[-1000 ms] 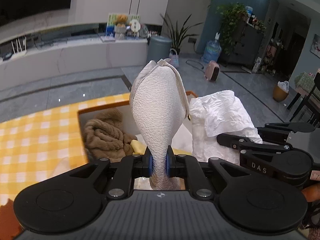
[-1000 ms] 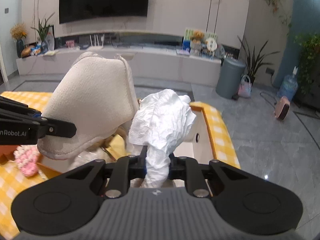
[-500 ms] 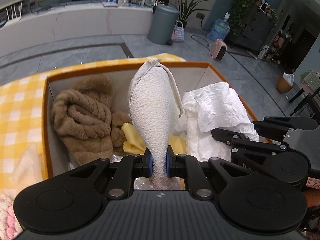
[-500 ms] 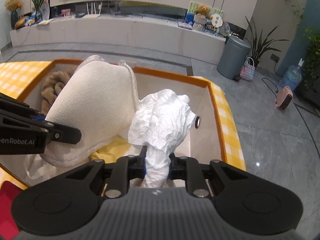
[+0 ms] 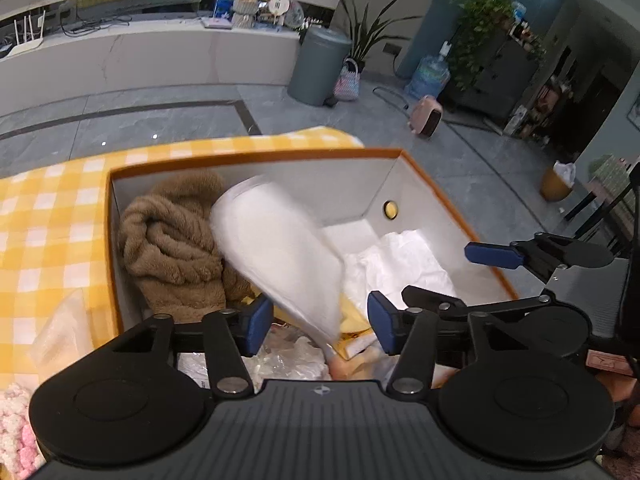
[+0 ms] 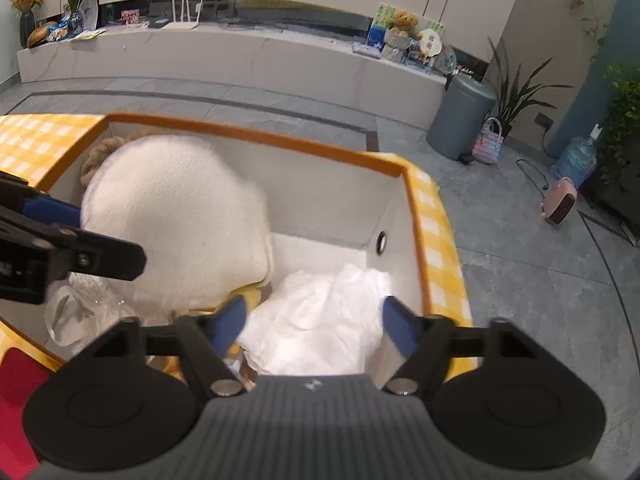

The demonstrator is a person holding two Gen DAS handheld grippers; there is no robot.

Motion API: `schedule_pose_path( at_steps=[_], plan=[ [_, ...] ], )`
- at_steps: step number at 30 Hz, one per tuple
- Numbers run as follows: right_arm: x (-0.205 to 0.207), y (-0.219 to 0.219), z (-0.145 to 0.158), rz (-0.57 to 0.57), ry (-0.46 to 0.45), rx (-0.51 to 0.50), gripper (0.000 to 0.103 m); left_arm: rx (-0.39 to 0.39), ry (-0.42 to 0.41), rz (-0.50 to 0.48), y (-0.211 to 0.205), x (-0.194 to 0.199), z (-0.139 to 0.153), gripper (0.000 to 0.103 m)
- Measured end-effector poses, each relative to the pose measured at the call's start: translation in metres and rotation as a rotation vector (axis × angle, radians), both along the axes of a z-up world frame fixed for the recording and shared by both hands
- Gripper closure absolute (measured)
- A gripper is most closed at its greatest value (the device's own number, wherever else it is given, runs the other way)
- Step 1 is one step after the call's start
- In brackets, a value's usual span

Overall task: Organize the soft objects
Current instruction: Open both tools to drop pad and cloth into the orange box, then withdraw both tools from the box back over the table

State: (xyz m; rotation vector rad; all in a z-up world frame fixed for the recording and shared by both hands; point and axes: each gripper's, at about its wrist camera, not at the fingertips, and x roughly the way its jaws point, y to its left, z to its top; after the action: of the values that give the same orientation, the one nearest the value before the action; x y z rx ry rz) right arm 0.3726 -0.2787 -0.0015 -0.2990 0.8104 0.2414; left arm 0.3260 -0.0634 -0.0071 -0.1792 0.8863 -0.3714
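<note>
An orange-rimmed white box (image 5: 256, 157) (image 6: 256, 133) stands on a yellow checked tablecloth (image 5: 48, 208). My left gripper (image 5: 318, 326) is open over the box; a cream cloth (image 5: 280, 256) (image 6: 176, 224), blurred by motion, tips free between its jaws. My right gripper (image 6: 314, 322) is open; crumpled white paper (image 6: 324, 312) (image 5: 400, 264) lies in the box's right corner below it. A brown fluffy towel (image 5: 172, 244) lies at the box's left. A yellow cloth (image 5: 352, 320) and clear plastic (image 5: 288, 360) lie at the near side.
A pink-and-white knitted item (image 5: 12, 432) lies on the table at my near left. A red item (image 6: 16, 380) sits left of the box. Beyond the table are grey floor, a grey bin (image 5: 318, 66) and a pink heater (image 5: 426, 116).
Both grippers have opened over the box. The cream cloth is released and falling; the white paper has dropped into the box's right corner.
</note>
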Motion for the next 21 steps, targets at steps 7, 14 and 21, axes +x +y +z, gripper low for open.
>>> schedule_pose_path(
  at_steps=[7,14,21],
  plan=[
    [-0.029,0.004,0.031,-0.001,-0.045,0.003,0.021,-0.004,-0.069,-0.005,0.008,-0.028,0.033,0.037],
    [-0.081,0.017,0.066,-0.015,-0.113,0.062,0.019,0.02,-0.169,-0.004,0.018,-0.073,0.066,0.031],
    [-0.146,0.039,0.078,-0.019,-0.183,0.13,0.018,0.062,-0.29,0.025,0.037,-0.134,0.081,0.03]
  ],
)
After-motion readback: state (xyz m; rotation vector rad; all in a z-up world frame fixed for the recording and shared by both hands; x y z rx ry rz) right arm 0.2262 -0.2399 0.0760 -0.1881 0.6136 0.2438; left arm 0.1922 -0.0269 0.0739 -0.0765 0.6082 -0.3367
